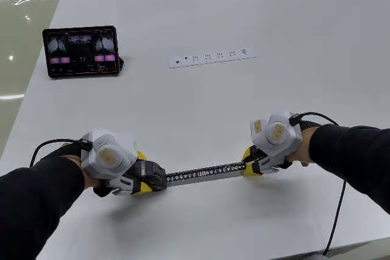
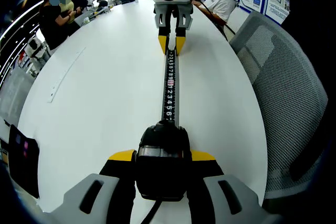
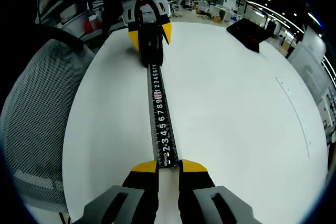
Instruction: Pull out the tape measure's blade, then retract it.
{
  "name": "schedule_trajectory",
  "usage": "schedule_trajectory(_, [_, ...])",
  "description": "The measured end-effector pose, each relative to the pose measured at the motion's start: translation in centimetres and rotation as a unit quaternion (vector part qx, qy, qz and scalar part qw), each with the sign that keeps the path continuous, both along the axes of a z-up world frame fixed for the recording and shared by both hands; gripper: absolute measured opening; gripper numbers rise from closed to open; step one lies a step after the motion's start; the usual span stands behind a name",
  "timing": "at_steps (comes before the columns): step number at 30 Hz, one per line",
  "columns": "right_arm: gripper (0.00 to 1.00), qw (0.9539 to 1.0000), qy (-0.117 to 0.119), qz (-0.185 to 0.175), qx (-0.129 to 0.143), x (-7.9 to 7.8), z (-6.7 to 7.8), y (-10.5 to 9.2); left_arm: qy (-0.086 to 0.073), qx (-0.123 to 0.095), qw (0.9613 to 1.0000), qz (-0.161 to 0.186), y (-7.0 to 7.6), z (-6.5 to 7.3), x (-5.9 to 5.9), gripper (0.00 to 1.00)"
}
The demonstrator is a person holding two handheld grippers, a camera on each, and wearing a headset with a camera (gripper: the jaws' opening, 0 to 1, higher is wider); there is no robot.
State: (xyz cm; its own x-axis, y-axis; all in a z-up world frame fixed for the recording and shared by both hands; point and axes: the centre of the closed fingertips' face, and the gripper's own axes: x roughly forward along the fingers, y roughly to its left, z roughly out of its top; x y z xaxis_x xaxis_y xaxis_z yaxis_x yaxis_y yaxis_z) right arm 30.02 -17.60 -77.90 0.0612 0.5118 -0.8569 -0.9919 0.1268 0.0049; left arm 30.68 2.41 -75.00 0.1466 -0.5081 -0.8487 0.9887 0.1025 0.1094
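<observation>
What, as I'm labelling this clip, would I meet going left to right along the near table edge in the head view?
left gripper → case → blade → right gripper

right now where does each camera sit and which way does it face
head view: on the headset, looking down at the table; black sleeves, left gripper and right gripper show.
left gripper view: on the left gripper, looking along the blade toward the right gripper; own jaws clamp the tape measure case.
right gripper view: on the right gripper, looking along the blade toward the left gripper; own jaws pinch the blade's end.
shared: the gripper views face each other along the blade.
</observation>
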Motion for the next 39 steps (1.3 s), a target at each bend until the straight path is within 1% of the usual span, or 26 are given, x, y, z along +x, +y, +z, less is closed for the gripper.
schedule_trajectory(14, [0.10,1.0000,0.002,-0.005,-0.001,-0.1,0.1,-0.5,0.000,0.000,1.0000,0.000,0.0,0.0,0.0,0.33])
schedule_trajectory(22, [0.10,1.0000,0.000,-0.001,-0.005,0.0,0.1,-0.8,0.000,0.000,1.0000,0.001,0.1,0.1,0.0,0.33])
schedule_trajectory(39, [0.09,1.0000,0.002,-0.004,-0.005,0.1,0.1,-1.3,0.003,-0.001,1.0000,0.003,0.1,0.1,0.0,0.33])
